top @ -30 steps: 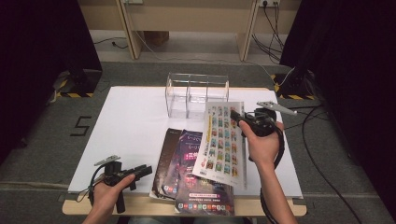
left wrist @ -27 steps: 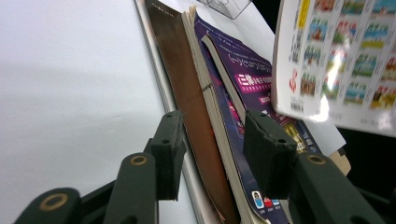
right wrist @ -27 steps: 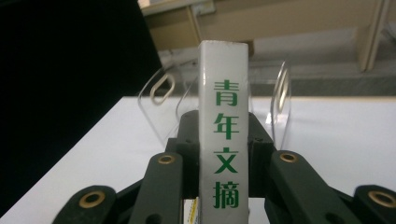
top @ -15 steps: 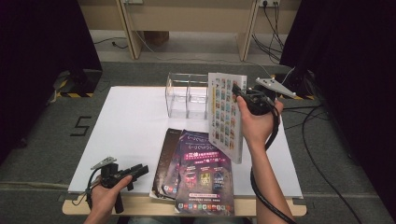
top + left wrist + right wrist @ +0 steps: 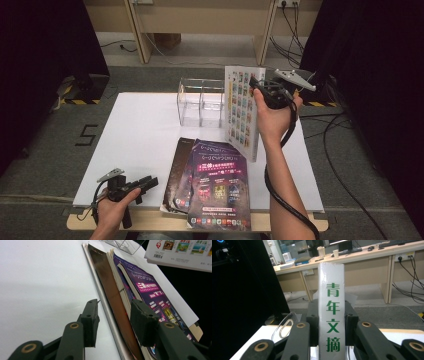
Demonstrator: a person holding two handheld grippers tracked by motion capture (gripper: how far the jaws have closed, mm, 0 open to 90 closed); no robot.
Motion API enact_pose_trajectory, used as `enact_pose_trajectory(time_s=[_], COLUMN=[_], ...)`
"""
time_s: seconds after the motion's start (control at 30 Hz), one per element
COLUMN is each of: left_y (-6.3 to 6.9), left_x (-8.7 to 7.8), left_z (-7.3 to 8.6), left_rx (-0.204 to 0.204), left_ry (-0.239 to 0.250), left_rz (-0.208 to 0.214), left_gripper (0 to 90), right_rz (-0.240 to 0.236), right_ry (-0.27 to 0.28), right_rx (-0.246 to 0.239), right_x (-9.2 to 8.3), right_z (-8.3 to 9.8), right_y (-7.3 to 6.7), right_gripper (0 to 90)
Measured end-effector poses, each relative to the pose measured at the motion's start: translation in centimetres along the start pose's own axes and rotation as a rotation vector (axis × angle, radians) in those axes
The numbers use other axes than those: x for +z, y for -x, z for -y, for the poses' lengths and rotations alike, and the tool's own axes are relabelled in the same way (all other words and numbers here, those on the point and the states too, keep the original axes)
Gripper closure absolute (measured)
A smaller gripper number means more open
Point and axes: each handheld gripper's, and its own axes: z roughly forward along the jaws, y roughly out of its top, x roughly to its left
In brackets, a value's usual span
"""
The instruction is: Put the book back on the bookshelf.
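Observation:
My right gripper (image 5: 261,93) is shut on the spine of a white magazine (image 5: 243,111) and holds it upright in the air, just right of a clear acrylic holder (image 5: 201,102). In the right gripper view the white spine with green characters (image 5: 331,302) stands clamped between both pads of the right gripper (image 5: 331,319). A stack of dark magazines (image 5: 215,185) lies at the table's front edge. My left gripper (image 5: 145,184) rests open just left of that stack. In the left gripper view the stack's edge (image 5: 112,292) runs between the open jaws of the left gripper (image 5: 115,315), untouched.
A white sheet (image 5: 140,130) covers the table, with bare room on its left half. The holder (image 5: 122,245) has two compartments and stands at the back centre. Cables (image 5: 345,145) trail on the floor to the right, and wooden desk legs (image 5: 140,30) stand beyond.
My right gripper has lifted the white magazine off the stack, turned it from slanted to upright and carried it back toward the holder. The left gripper has stayed put.

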Motion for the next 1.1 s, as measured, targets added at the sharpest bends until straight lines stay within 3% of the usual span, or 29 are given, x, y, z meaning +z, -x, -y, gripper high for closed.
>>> enact_pose_trajectory(time_s=[0.4,0.67,0.9,1.1], left_y=[-0.1,0.0,0.1,0.1], left_x=[-0.1,-0.2,-0.4,-0.5], left_z=[0.0,-0.1,-0.2,-0.3], left_rx=[0.009,0.039,0.091,0.154], left_ry=[0.005,0.013,0.020,0.020], left_rz=[-0.012,-0.033,-0.089,-0.164], left_gripper=[57.5,56.6,55.3,54.1], right_rz=[0.010,0.016,0.028,0.041], right_ry=[0.012,0.010,0.015,0.021], right_rx=[0.009,0.008,0.015,0.015], right_x=[1.5,2.4,3.3,3.8], right_z=[-0.9,-1.2,-1.3,-1.6], right_y=[-0.1,-0.3,-0.2,-0.2], right_gripper=[73.7,73.7,73.7,73.7])
